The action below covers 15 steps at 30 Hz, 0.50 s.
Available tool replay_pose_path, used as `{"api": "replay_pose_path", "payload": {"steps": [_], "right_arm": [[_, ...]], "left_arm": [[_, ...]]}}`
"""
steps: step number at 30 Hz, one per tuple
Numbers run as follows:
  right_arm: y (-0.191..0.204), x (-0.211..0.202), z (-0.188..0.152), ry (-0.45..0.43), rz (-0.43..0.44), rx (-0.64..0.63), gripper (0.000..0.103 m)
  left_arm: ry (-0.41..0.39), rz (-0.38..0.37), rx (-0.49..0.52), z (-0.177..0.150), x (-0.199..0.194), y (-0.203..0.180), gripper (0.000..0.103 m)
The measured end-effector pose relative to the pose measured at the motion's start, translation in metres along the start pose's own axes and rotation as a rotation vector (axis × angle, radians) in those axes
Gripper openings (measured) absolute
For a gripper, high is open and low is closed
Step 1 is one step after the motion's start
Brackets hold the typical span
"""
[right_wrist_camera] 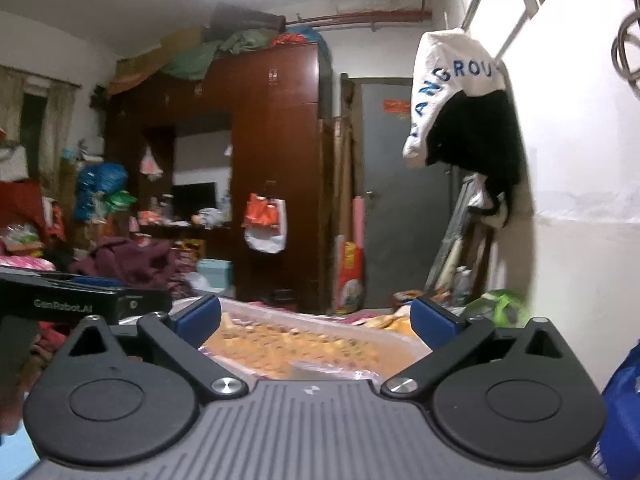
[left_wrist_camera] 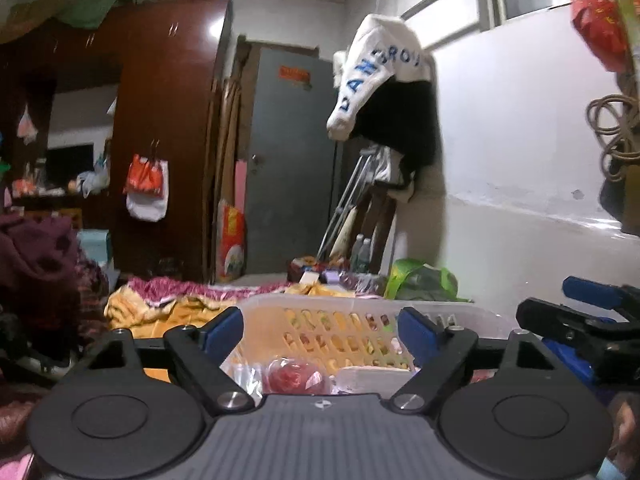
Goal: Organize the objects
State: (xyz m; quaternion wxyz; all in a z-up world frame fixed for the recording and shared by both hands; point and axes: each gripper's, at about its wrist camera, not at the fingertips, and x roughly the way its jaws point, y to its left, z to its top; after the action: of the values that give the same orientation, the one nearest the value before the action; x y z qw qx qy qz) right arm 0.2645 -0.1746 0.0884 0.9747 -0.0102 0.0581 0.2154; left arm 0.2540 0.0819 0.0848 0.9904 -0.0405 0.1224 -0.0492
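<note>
A translucent white plastic basket (left_wrist_camera: 360, 312) with a perforated wall sits on the bed just ahead of my left gripper (left_wrist_camera: 322, 330), which is open and empty. A round red item in clear wrap (left_wrist_camera: 294, 374) and a pale flat packet (left_wrist_camera: 372, 376) lie below and between the fingers. My right gripper (right_wrist_camera: 316, 320) is open and empty over the same basket (right_wrist_camera: 320, 342). The right gripper also shows at the right edge of the left wrist view (left_wrist_camera: 580, 320), and the left gripper's body (right_wrist_camera: 80, 300) shows at the left of the right wrist view.
A yellow and pink bedspread (left_wrist_camera: 168, 308) covers the bed. A maroon garment heap (left_wrist_camera: 36, 252) lies left. A brown wardrobe (right_wrist_camera: 276, 168), a grey door (left_wrist_camera: 292, 168), hanging clothes (left_wrist_camera: 384, 92), a green bag (left_wrist_camera: 424, 280) and a white wall (left_wrist_camera: 520, 160) stand beyond.
</note>
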Motion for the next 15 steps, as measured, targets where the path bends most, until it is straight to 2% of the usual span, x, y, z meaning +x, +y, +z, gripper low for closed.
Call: {"api": "replay_pose_path", "payload": {"steps": [2,3,4,7,9,12,15], "right_arm": [[-0.003,-0.009,-0.002,0.039,0.006,0.031,0.103],[-0.003,-0.015,-0.005,0.07,0.002,0.044,0.103],[-0.004,-0.018,-0.006,0.091,-0.01,0.058,0.103],[-0.003,-0.038,-0.017,0.098,-0.093,0.106,0.103],[0.005,-0.059,-0.028,0.065,-0.128,0.075,0.103],[0.009,-0.077,-0.038,0.045,-0.08,0.006,0.103],[0.007,-0.088,-0.043,0.051,0.006,0.023,0.103]], "left_arm": [[-0.012,-0.018,0.014,-0.003,-0.015,0.001,0.087],[-0.033,-0.025,0.021,-0.007,-0.025,0.001,0.092],[-0.042,-0.02,0.024,-0.009,-0.032,0.0,0.103],[-0.022,-0.069,0.034,-0.02,-0.048,-0.002,0.103],[0.032,-0.128,0.034,-0.027,-0.054,-0.003,0.103],[0.068,-0.15,0.037,-0.037,-0.06,-0.005,0.103],[0.078,-0.145,0.052,-0.046,-0.066,-0.01,0.103]]}}
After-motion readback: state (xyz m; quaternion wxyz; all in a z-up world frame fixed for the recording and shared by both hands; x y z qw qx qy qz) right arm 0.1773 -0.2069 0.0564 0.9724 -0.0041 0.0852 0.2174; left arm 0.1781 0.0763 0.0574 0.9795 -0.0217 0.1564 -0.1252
